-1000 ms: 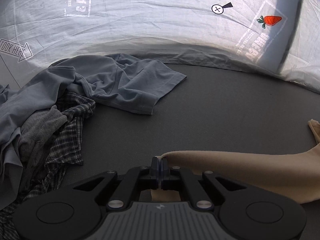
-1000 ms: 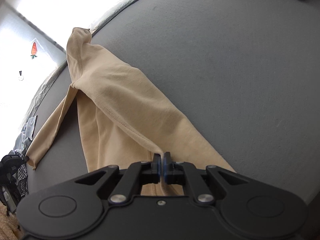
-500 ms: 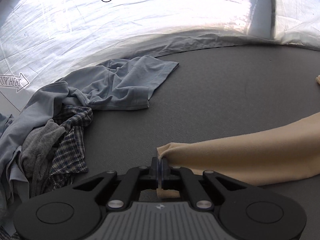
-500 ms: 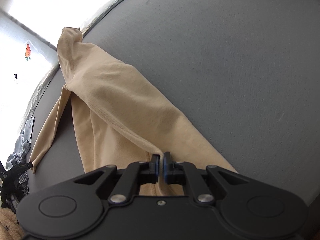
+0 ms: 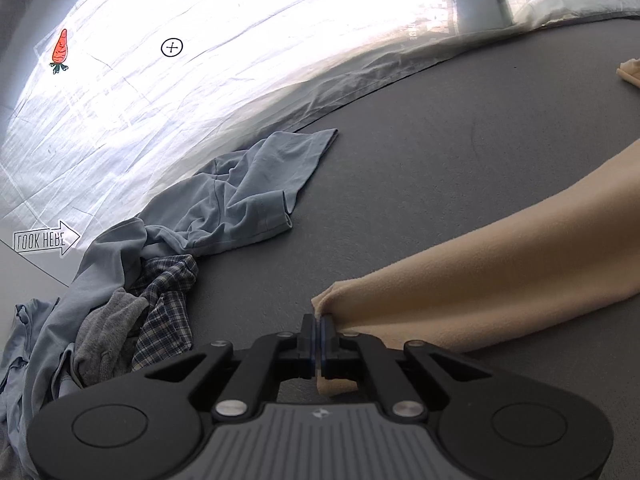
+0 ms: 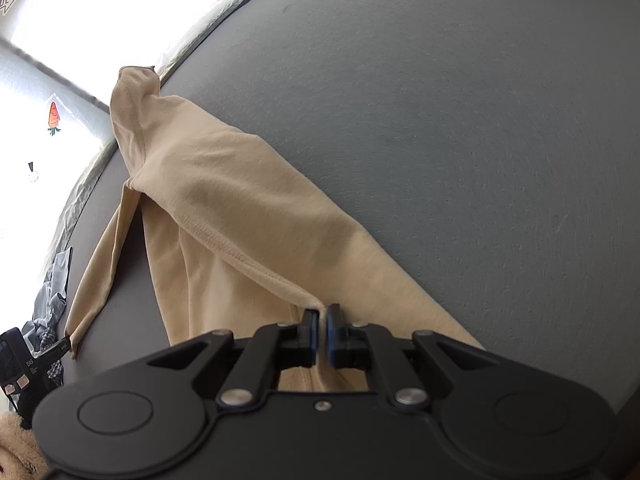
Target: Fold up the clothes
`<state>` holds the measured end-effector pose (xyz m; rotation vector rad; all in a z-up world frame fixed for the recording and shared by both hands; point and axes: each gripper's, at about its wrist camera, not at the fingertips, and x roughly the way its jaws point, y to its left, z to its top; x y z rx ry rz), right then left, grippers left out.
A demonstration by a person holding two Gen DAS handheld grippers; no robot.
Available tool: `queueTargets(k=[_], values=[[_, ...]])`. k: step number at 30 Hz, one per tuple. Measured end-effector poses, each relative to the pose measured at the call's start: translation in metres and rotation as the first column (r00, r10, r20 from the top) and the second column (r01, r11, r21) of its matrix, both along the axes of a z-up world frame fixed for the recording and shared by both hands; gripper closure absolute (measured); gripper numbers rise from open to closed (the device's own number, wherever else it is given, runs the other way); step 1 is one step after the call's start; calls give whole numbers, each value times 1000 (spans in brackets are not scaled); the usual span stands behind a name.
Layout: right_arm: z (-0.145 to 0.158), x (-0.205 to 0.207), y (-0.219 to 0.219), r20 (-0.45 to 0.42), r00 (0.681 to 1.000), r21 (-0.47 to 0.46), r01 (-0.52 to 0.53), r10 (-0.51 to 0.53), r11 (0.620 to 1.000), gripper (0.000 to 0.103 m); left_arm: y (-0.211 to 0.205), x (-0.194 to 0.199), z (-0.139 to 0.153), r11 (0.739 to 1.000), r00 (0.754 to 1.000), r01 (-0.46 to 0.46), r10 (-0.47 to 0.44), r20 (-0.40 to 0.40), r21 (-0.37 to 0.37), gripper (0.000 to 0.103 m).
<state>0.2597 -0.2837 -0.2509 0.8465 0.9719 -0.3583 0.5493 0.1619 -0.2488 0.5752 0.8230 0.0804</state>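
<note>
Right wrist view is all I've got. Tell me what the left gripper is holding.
Observer: The left gripper is shut on a corner of the tan garment, down at the grey table.
Operator: Report what lies beside it.
Observer: A crumpled pile: a light blue shirt over a dark plaid garment and a grey knit piece.
Operator: Say whether the pile touches the tan cloth.
Observer: No, bare table separates them.
Operator: Describe what's behind the pile.
Observer: A wrinkled white sheet printed with a carrot and crosshair marks.
</note>
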Motion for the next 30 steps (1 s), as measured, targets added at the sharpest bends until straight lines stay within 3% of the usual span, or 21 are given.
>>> queueTargets(k=[6, 13, 22, 30], values=[[-4, -8, -4, 30, 999, 42, 33, -34, 999, 99, -7, -1, -5, 998, 1000, 12, -12, 1, 61, 102], [-3, -6, -4, 28, 999, 37, 25, -26, 999, 99, -13, -6, -11, 991, 999, 44, -46, 12, 129, 102], [-5, -6, -12, 12, 998, 104, 67, -68, 992, 99, -21, -12, -20, 972, 996, 83, -91, 25, 220, 103], [2, 1, -9, -2, 1000, 103, 7, -7, 995, 98, -25, -16, -25, 955, 993, 103, -115, 29, 279, 103]])
